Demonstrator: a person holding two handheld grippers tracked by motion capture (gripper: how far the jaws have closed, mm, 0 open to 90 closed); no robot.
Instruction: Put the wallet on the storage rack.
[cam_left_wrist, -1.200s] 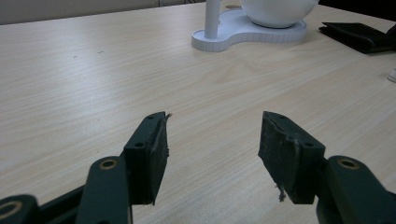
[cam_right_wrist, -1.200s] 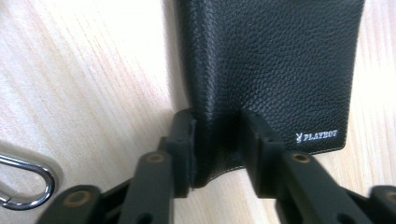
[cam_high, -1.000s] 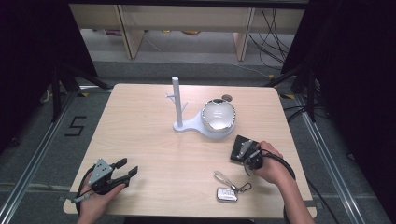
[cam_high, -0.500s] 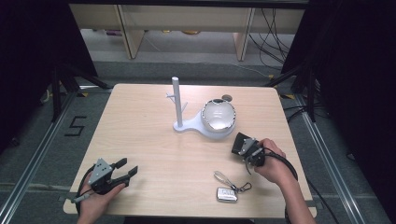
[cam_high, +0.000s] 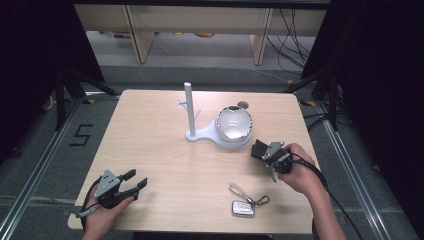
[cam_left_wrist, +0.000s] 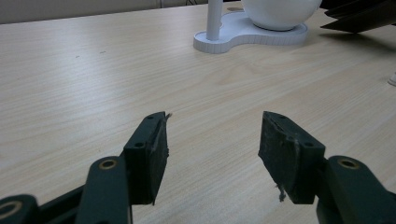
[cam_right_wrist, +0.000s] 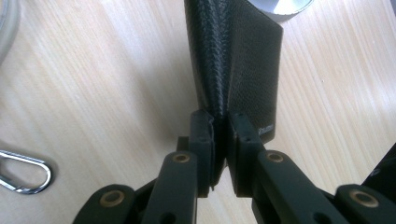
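Observation:
A black leather wallet (cam_right_wrist: 243, 60) stands on edge between the jaws of my right gripper (cam_right_wrist: 220, 135), which is shut on its lower edge; the jaws have just been closing on it. In the high view the right gripper (cam_high: 265, 150) holds the wallet (cam_high: 257, 148) above the table at the right, just in front of the white bowl (cam_high: 233, 125). My left gripper (cam_high: 137, 179) rests near the front left corner, open, and nothing lies between its jaws (cam_left_wrist: 214, 140).
The bowl sits on a white stand (cam_high: 200, 135) with an upright post (cam_high: 189, 107) at mid-table. A silver key fob (cam_high: 243, 208) with a strap and a carabiner (cam_high: 260, 201) lies near the front edge. The carabiner (cam_right_wrist: 23, 172) lies left of the right jaws.
My right hand has lifted a little off the table with the wallet in its jaws. The left hand has stayed where it was.

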